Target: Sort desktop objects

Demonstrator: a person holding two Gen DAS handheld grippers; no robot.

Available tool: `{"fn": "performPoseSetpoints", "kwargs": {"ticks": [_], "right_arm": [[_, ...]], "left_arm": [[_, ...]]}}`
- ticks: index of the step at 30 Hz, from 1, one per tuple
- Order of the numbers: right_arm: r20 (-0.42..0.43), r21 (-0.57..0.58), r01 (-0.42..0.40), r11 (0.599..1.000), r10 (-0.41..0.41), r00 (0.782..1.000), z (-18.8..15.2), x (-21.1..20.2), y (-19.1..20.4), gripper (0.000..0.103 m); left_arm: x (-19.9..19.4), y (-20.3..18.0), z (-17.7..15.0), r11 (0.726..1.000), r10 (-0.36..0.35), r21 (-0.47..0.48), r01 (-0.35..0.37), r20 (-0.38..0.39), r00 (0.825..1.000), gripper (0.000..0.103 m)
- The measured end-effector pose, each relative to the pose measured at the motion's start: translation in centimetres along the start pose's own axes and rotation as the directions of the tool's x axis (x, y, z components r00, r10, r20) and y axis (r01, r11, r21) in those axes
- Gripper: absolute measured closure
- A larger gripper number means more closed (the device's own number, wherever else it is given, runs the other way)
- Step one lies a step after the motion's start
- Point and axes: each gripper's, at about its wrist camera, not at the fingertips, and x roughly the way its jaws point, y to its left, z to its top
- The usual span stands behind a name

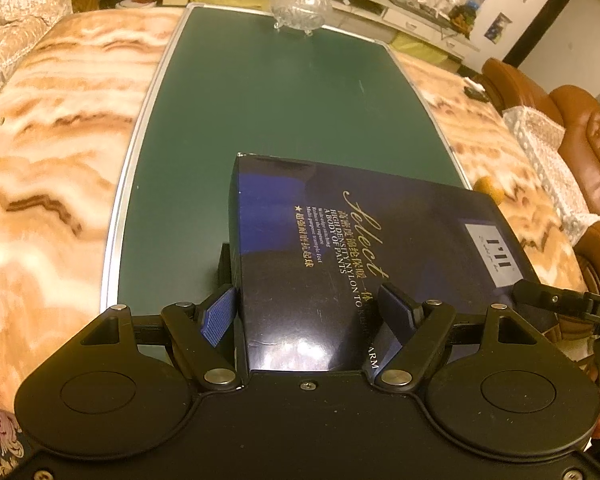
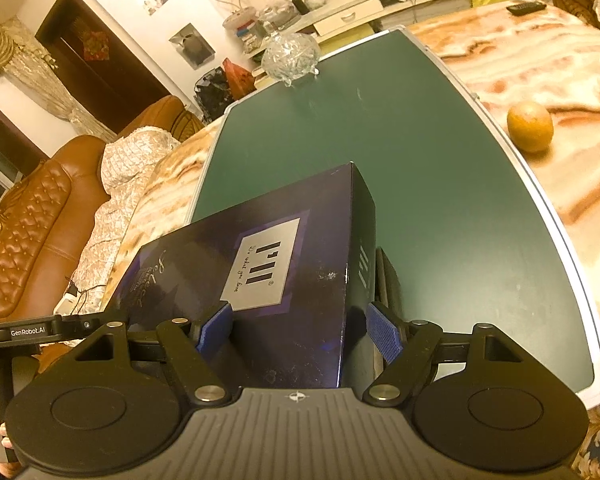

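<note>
Reading "Select" and "A BODY OF PANTS" in gold, I grip the dark box (image 1: 340, 240) over the green board (image 1: 260, 100) with my left gripper (image 1: 308, 312) and right gripper (image 2: 300, 328), crystal bowl (image 1: 298, 4) beyond, orange (image 2: 530, 127) alongside.

A bench (image 1: 60, 152) with an orange-and-cream marbled top carries a dark green board (image 1: 284, 112) with a silver rim. On the board's far end stands a cut-glass lidded bowl (image 1: 298, 6) on small feet. Beside the board, on the marbled surface, lies an orange fruit (image 2: 530, 126), just off the rim.
</note>
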Motion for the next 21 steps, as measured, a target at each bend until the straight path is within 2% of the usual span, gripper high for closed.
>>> {"fn": "performPoseSetpoints", "kwargs": {"ticks": [21], "right_arm": [[-0.011,0.010,0.005,1.000,-0.005,1.000,-3.6,0.3,-1.3,0.025]], "left_arm": [[0.8,-0.3,-3.2,0.999,0.027,0.019,-0.027,-0.014,1.000,0.026]]}}
